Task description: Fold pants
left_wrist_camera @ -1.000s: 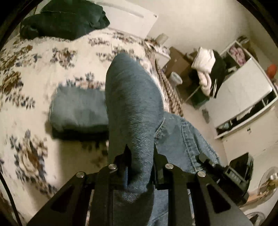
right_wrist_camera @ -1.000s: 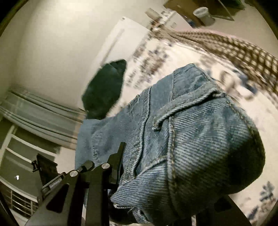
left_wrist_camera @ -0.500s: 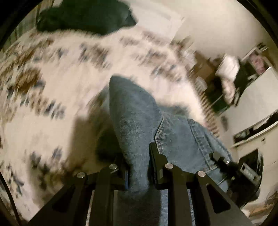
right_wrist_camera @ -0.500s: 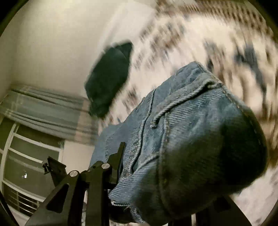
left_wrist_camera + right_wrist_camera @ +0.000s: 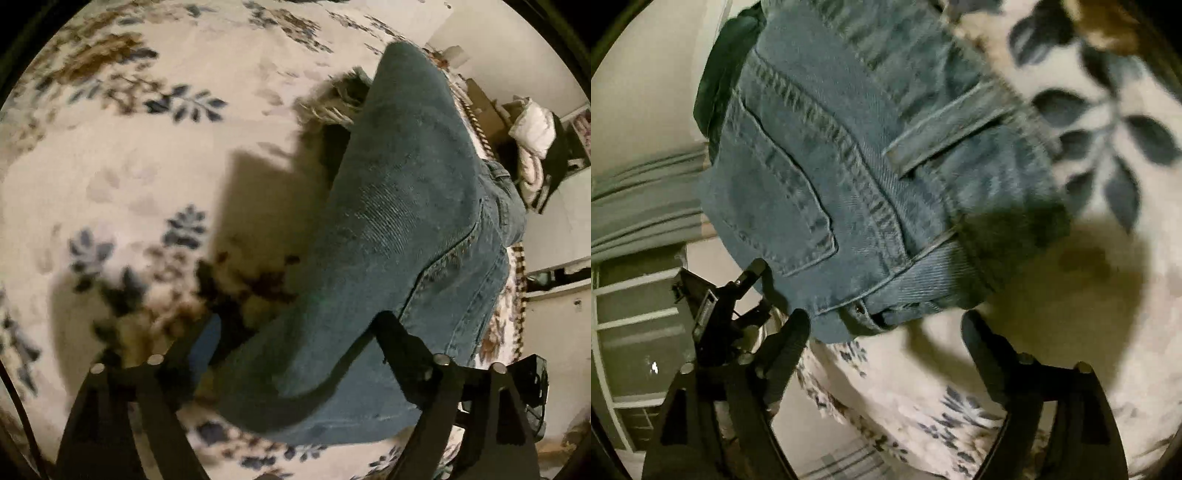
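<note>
Below, the blue jeans (image 5: 399, 221) are seen lying folded on the floral bedspread (image 5: 129, 166). The jaws of the left gripper (image 5: 295, 332) are opening about the denim fold without pressing it. The right gripper (image 5: 886, 325) is likewise opening, the waistband lying just ahead, ungripped.

Home bedroom. Bed with a cream floral blanket (image 5: 155, 155) as work surface, pile of clothes (image 5: 532, 129) beside white shelving (image 5: 554, 236) at the right, striped curtain (image 5: 639, 206) over a window (image 5: 631, 325). Dim indoor light, lived-in clutter.
</note>
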Motion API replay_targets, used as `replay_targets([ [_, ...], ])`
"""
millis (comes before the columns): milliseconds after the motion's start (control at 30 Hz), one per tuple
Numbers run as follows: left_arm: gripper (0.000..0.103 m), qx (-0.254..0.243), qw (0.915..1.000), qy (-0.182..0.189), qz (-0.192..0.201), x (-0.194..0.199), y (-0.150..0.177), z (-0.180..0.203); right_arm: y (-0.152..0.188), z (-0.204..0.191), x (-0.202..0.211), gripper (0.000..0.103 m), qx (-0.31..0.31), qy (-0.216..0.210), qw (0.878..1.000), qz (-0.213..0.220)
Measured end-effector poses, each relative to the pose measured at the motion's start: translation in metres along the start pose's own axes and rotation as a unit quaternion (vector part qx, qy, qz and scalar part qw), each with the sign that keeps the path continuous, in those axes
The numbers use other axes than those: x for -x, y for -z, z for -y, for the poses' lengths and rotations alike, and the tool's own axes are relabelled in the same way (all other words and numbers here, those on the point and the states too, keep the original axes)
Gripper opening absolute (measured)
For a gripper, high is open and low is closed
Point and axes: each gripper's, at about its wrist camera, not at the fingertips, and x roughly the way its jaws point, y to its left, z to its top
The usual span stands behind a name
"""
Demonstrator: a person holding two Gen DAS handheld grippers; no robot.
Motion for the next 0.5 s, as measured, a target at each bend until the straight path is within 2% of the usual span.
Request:
replay_targets([
  [33, 0.09, 0.003, 0.9999, 0.01, -0.005, -0.006, -0.003, -0.002, -0.001, 0.002, -0.004, 0.09, -0.01, -0.018, 1.0, 0.002],
  [167, 0.091, 0.032, 0.9985, 0.042, -0.015, -0.023, -0.012, -0.013, 0.005, 0.009, -0.045, 0.092, -0.042, -0.039, 0.998, -0.009],
  [200, 0.091, 0.036, 0.9981, 0.047, -0.017, -0.025, -0.013, -0.015, 0.004, 0.011, -0.055, 0.094, -0.049, -0.049, 0.998, 0.002],
  [267, 0.092, 0.042, 0.9973, 0.056, -0.02, -0.028, -0.015, -0.02, 0.004, 0.009, -0.063, 0.103, -0.051, -0.066, 0.996, 0.037],
  [333, 0.092, 0.046, 0.9967, 0.063, -0.021, -0.03, -0.015, -0.021, 0.002, 0.001, -0.066, 0.103, -0.066, -0.083, 0.992, 0.073],
  [433, 0.092, 0.05, 0.9962, 0.068, -0.022, -0.03, -0.016, -0.021, 0.002, -0.006, -0.06, 0.103, -0.073, -0.12, 0.985, 0.099],
  [500, 0.092, 0.046, 0.9968, 0.062, -0.022, -0.031, -0.015, -0.02, 0.005, -0.006, -0.065, 0.099, -0.068, -0.115, 0.985, 0.111],
])
